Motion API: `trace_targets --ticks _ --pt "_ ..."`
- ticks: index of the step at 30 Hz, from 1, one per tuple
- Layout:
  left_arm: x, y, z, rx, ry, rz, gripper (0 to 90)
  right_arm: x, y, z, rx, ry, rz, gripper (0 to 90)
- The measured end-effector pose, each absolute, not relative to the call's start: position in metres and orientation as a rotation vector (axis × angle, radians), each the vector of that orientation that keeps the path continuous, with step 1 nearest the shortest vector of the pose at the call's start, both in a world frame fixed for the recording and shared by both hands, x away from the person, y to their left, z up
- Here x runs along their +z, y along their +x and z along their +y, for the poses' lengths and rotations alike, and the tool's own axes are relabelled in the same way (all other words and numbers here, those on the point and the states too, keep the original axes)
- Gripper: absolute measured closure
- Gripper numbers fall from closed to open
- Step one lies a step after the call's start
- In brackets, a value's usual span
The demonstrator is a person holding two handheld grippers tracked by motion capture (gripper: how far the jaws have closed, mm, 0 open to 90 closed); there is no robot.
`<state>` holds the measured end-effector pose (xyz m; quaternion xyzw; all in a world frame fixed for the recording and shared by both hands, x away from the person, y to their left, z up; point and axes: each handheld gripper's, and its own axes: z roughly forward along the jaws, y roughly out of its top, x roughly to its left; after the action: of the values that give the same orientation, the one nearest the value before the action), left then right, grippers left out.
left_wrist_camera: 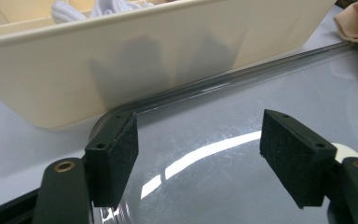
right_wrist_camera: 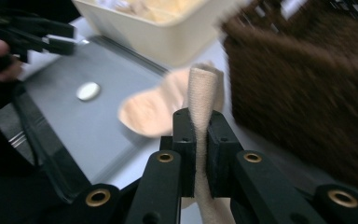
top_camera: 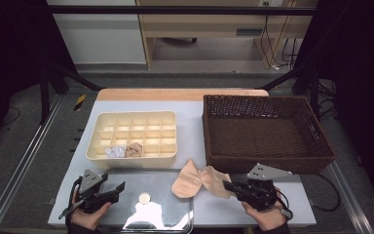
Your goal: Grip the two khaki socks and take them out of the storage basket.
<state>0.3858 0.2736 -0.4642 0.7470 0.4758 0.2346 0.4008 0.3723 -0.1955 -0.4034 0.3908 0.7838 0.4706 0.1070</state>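
Peach sock pinched in right gripper — left gripper well apart

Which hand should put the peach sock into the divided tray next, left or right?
Right, probably. The right gripper is already shut on the sock, just right of the divided tray. The left gripper is open and holds nothing, over the clear lid.

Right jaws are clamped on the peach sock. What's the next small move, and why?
Probably lay the peach sock flat on the clear tray beside the cream divided organizer. The right gripper pinches one end while the rest drapes half over the tray edge. The left gripper waits open over the tray, placed to help fold it. Two balled items already sit in the organizer's front cells.
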Motion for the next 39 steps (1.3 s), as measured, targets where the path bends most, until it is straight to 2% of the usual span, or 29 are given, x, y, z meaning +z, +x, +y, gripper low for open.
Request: trace_targets --ticks 6,13,19,27,30,35,36,39 --pt "-0.464 0.385 0.273 0.593 1.883 1.201 27.6 -0.437 0.376 -0.220 1.270 1.310 2.289 84.2" --pt "-0.464 0.385 0.272 0.590 1.888 1.198 27.4 -0.461 0.392 -0.227 1.080 1.408 2.261 82.5" --pt "-0.464 0.385 0.270 0.591 1.896 1.190 27.3 -0.466 0.396 -0.225 0.995 1.406 2.227 71.0" --pt "-0.463 0.384 0.270 0.590 1.886 1.186 26.3 -0.458 0.391 -0.226 1.054 1.403 2.108 48.2" --pt "-0.463 0.384 0.270 0.590 1.884 1.187 26.3 -0.455 0.389 -0.224 1.069 1.395 2.094 45.1" --pt "-0.462 0.384 0.270 0.583 1.881 1.185 26.3 -0.451 0.387 -0.216 1.049 1.357 2.116 47.5" --pt "-0.462 0.384 0.270 0.582 1.881 1.184 26.4 -0.449 0.386 -0.214 1.064 1.340 2.122 51.5" --pt "-0.462 0.384 0.270 0.579 1.880 1.185 26.5 -0.446 0.384 -0.211 1.084 1.320 2.131 55.5"
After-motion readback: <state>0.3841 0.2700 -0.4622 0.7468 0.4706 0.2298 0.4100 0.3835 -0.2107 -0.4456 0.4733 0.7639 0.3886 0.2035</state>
